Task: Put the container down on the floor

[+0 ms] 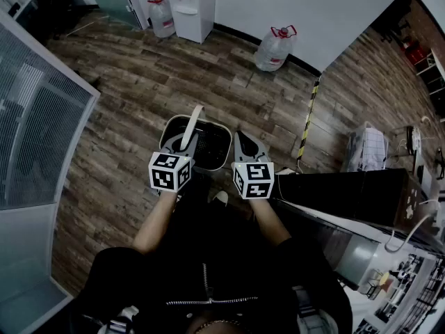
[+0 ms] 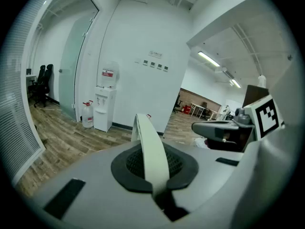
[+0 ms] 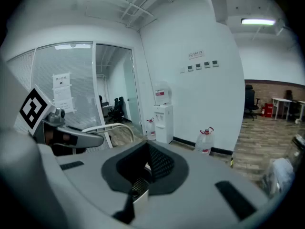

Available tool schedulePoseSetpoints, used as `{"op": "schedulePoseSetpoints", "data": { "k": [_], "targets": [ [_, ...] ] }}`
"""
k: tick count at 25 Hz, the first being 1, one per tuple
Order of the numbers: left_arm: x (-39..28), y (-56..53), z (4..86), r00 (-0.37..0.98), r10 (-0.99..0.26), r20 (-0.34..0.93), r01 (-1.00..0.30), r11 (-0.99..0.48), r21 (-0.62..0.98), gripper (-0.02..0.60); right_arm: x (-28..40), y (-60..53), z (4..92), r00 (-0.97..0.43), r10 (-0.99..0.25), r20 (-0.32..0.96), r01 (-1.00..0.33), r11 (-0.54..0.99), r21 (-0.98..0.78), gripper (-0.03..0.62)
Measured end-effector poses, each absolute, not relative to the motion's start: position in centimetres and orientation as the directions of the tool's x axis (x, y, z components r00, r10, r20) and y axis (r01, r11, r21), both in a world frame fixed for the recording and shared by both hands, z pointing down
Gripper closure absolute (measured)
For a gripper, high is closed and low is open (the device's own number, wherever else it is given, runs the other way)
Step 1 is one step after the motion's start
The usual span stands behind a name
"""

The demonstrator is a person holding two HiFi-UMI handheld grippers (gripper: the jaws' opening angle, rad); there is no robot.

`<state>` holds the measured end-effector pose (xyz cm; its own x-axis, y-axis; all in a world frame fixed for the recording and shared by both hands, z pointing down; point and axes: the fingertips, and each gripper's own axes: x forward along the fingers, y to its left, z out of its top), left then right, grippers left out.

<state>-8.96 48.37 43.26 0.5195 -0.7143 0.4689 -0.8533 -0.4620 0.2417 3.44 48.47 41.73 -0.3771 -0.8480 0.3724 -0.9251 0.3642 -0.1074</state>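
The container point(image 1: 171, 125) is a pale bin with a dark inside, held above the wood floor point(image 1: 125, 82) in front of the person. Its white strap handle point(image 1: 195, 113) arches upward. My left gripper point(image 1: 186, 142) is shut on that handle point(image 2: 150, 151), which runs between its jaws point(image 2: 155, 168). My right gripper point(image 1: 243, 142) sits at the bin's right edge. Its jaws point(image 3: 144, 175) look closed, with a small pale bit in the slit that I cannot identify. The right gripper view shows the handle point(image 3: 112, 127) and left gripper point(image 3: 71, 137) at the left. The bin's body is hidden in both gripper views.
A water dispenser point(image 1: 192, 5) and two large water bottles point(image 1: 162, 17) point(image 1: 275, 47) stand along the far wall. A glass partition point(image 1: 35, 124) is on the left, a black desk point(image 1: 348, 195) on the right, with a yellow-black strip point(image 1: 308, 120) and a pale bag point(image 1: 366, 148) near it.
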Motion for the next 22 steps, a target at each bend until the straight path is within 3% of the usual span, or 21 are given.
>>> {"op": "schedulePoseSetpoints", "data": {
  "k": [22],
  "targets": [
    [-7.2, 48.8, 43.2, 0.515, -0.712, 0.478, -0.856, -0.458, 0.24, 0.568, 6.3, 51.5, 41.4, -0.368, -0.865, 0.342, -0.93, 0.343, -0.133, 0.583]
  ]
}}
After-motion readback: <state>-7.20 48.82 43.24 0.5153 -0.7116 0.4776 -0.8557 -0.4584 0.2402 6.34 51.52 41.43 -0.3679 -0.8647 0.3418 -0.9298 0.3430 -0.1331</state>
